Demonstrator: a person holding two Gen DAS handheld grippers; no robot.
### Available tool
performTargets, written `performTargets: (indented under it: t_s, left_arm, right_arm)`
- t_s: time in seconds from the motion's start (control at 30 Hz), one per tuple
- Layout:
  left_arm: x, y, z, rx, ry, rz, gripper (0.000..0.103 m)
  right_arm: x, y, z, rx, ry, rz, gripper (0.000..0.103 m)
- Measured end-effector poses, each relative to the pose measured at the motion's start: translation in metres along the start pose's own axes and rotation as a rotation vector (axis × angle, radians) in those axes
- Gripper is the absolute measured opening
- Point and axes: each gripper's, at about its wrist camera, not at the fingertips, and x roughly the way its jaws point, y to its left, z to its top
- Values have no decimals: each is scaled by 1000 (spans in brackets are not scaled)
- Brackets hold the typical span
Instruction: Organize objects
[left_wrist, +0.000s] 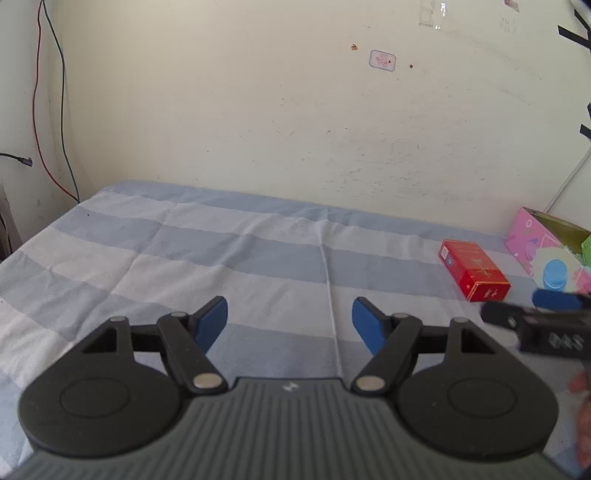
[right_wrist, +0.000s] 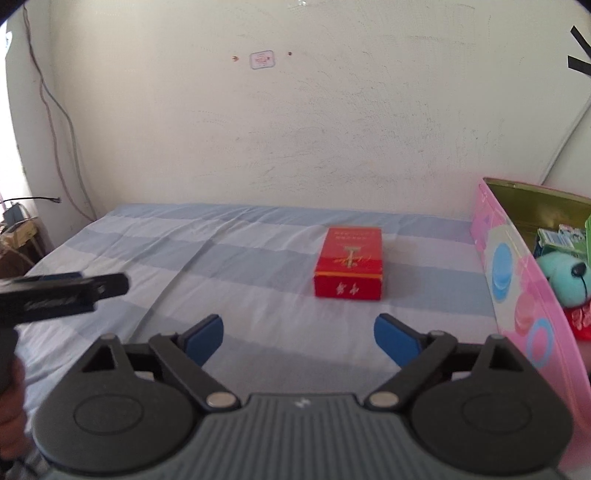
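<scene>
A red box (right_wrist: 348, 263) lies on the striped bed (right_wrist: 221, 266) ahead of the wide-open, empty right gripper (right_wrist: 298, 341), beside a pink bin (right_wrist: 517, 295); the left gripper (left_wrist: 290, 325) gapes empty.

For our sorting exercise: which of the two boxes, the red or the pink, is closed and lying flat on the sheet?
The red box: closed, flat on the striped sheet. The pink box stands open, toys inside.

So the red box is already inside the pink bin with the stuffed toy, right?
Not quite. The red box is not inside the pink bin; it lies on the striped sheet to the bin's left, apart from it. The stuffed toy is in the bin. The right wrist view shows this.
</scene>
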Motion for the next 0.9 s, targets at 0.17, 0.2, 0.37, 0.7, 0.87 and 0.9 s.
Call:
performTargets:
  t_s: [0.17,0.2,0.37,0.7,0.87,0.9]
  left_arm:
    - [3,-1,0,3,4,-5,81]
    - [4,-1,0,2,5,-8,81]
    - [4,5,0,-59,24,-139,81]
    - [-3,-69,-39,136,216,-661,80]
    - [-23,-122,-72,289,237,-747,73]
    - [-25,-127,-74,285,256,-784,68]
  right_arm:
    - [40,-11,19,-17,7,-94,93]
    - [49,-13,22,-22,21,-106,92]
    - [59,-19,16,2,83,-67,58]
    - [-74,-12,-81,-251,101,181,59]
    - [-123,-34,-113,-195,85,178,59]
    - [-128,-37,-118,-187,81,173,59]
